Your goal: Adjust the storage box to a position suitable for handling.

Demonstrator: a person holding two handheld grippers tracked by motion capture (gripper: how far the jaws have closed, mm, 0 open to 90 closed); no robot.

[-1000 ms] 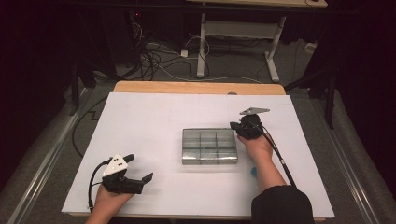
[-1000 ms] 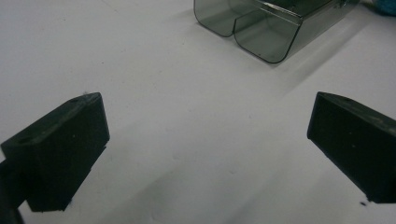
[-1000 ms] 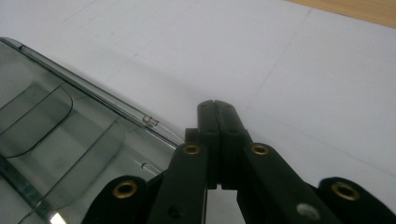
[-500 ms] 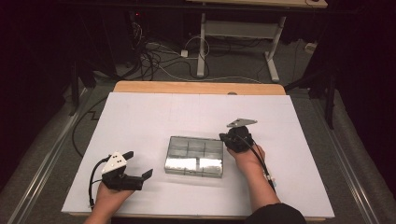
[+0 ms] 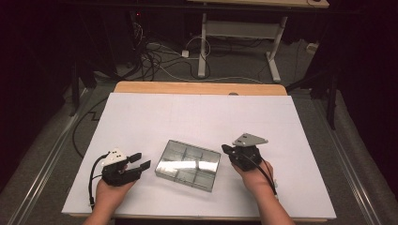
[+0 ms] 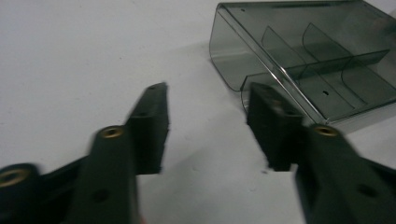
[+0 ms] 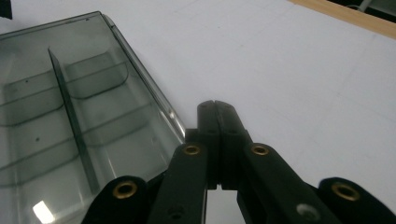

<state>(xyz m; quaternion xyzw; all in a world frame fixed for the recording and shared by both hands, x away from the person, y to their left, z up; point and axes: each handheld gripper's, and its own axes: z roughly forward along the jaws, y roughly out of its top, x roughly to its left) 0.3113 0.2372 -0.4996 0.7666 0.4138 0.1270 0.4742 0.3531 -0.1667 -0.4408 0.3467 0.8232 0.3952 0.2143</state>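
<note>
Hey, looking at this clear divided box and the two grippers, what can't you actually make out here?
- Whether the right gripper touches the clear divided box: its shut jaws lie beside the rim in the right gripper view, contact unclear.
- Box's near end: cut off by the bottom and left edges there.
- Left gripper: blurred in its own view, its right jaw overlapping a box corner; nothing is between the jaws, which have just been closing.
- Compartment contents: glare in the high view.
</note>
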